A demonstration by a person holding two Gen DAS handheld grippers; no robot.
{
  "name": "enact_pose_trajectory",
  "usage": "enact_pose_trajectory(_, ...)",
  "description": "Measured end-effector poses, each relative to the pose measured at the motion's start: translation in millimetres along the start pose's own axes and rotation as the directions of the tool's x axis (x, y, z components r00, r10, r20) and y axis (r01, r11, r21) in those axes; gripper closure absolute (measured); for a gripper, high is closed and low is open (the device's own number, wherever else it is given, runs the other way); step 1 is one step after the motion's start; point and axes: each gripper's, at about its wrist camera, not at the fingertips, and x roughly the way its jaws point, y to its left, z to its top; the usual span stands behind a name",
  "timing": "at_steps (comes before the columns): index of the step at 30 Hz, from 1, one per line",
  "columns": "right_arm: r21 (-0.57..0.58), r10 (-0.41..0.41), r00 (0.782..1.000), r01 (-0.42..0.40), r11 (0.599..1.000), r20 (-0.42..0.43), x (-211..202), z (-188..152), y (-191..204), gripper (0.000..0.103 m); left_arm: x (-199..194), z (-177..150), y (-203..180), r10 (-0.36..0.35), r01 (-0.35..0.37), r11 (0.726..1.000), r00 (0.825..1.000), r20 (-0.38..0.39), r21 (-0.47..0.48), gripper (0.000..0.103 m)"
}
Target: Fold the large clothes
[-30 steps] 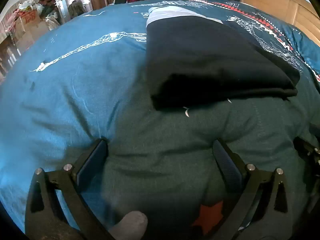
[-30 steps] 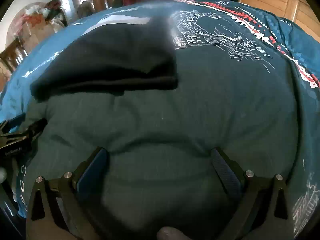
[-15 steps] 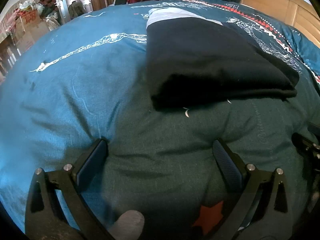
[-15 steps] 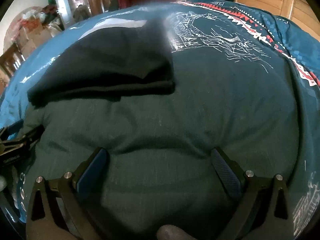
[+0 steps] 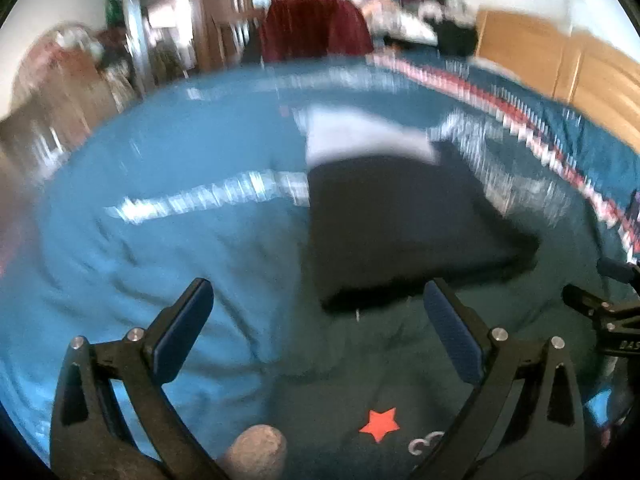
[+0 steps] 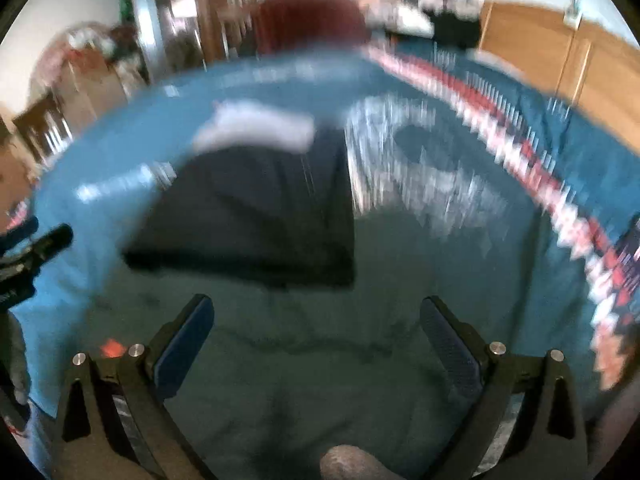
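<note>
The folded black stack [image 5: 404, 224] blocks the middle of the bed [image 5: 168, 248]; the left is open, and the wooden wall [image 5: 568, 76] closes the far right.

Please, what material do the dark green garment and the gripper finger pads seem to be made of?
Dark green garment: probably soft matte knit cotton; it sags in loose wrinkles, without shine. Left gripper finger pads: apparently blue textured rubber on black rigid, likely plastic, arms.

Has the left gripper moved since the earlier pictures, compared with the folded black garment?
Yes. The left gripper has pulled back and up: the folded black garment now sits smaller, and the red star shows fully.
</note>
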Motion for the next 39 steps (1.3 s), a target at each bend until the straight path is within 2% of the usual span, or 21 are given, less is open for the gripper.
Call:
enact_pose_trajectory(3,-0.019,-0.014,0.988,0.018,1.0,0.151,-66.1,28.4,13.6,0.0,-58.0,22.5,7.6,-0.006,0.009,1.0,0.989,0.148,-0.016,0.0)
enact_pose_trajectory(5,-0.022,-0.027,0.952,0.035,0.999,0.306,-127.1,44.6,22.6,0.0,-94.1,34.3,11.0,-0.005,0.011,1.0,0.971,0.241,-0.024,0.0)
enact_pose_trajectory(6,-0.022,-0.033,0.934,0.044,0.999,0.357,-144.0,50.1,24.7,0.0,-114.7,38.1,12.9,0.001,0.008,1.0,0.956,0.292,-0.03,0.0)
enact_pose_trajectory(7,-0.017,-0.041,0.904,0.054,0.998,0.426,-166.8,53.5,27.9,0.0,-129.8,40.4,14.7,0.006,0.007,0.999,0.944,0.331,-0.037,0.0)
enact_pose_trajectory(8,-0.013,-0.035,0.883,0.046,0.999,0.468,-182.4,56.1,30.6,0.0,-141.6,43.7,16.4,0.01,0.006,0.999,0.931,0.364,-0.043,0.0)
enact_pose_trajectory(9,-0.007,-0.008,0.881,0.013,1.0,0.473,-193.6,57.6,32.3,0.0,-152.7,45.3,17.6,0.021,-0.003,0.999,0.92,0.39,-0.045,0.0)
enact_pose_trajectory(12,-0.01,0.096,0.927,-0.1,0.995,0.362,-193.3,62.3,38.0,0.0,-167.7,45.4,14.7,0.028,-0.01,0.999,0.907,0.421,-0.045,0.0)
enact_pose_trajectory(15,-0.01,0.057,0.931,-0.057,0.998,0.361,-195.5,57.2,46.2,0.0,-166.3,43.8,11.5,0.008,0.011,0.999,0.906,0.423,-0.043,0.0)
enact_pose_trajectory(19,-0.016,0.024,0.947,-0.02,1.0,0.319,-187.7,55.6,51.4,0.0,-161.7,40.0,5.2,-0.028,0.046,0.998,0.921,0.389,-0.036,0.0)
enact_pose_trajectory(20,-0.014,-0.001,0.954,0.005,1.0,0.3,-184.0,55.3,52.0,0.0,-161.7,38.9,1.6,-0.029,0.044,0.999,0.926,0.377,-0.031,0.0)
enact_pose_trajectory(26,0.018,-0.036,0.982,0.033,0.999,0.186,-162.0,43.7,42.7,0.0,-155.7,32.5,-14.0,-0.017,0.012,1.0,0.942,0.336,0.017,0.0)
enact_pose_trajectory(31,0.023,-0.051,0.99,0.048,0.999,0.134,-146.0,33.9,40.1,0.0,-154.3,28.7,-11.8,-0.002,0.003,1.0,0.951,0.309,-0.001,0.0)
enact_pose_trajectory(39,0.015,-0.062,0.992,0.061,0.998,0.109,-136.1,31.3,42.5,0.0,-147.9,24.6,-11.6,-0.006,0.008,1.0,0.964,0.267,-0.009,0.0)
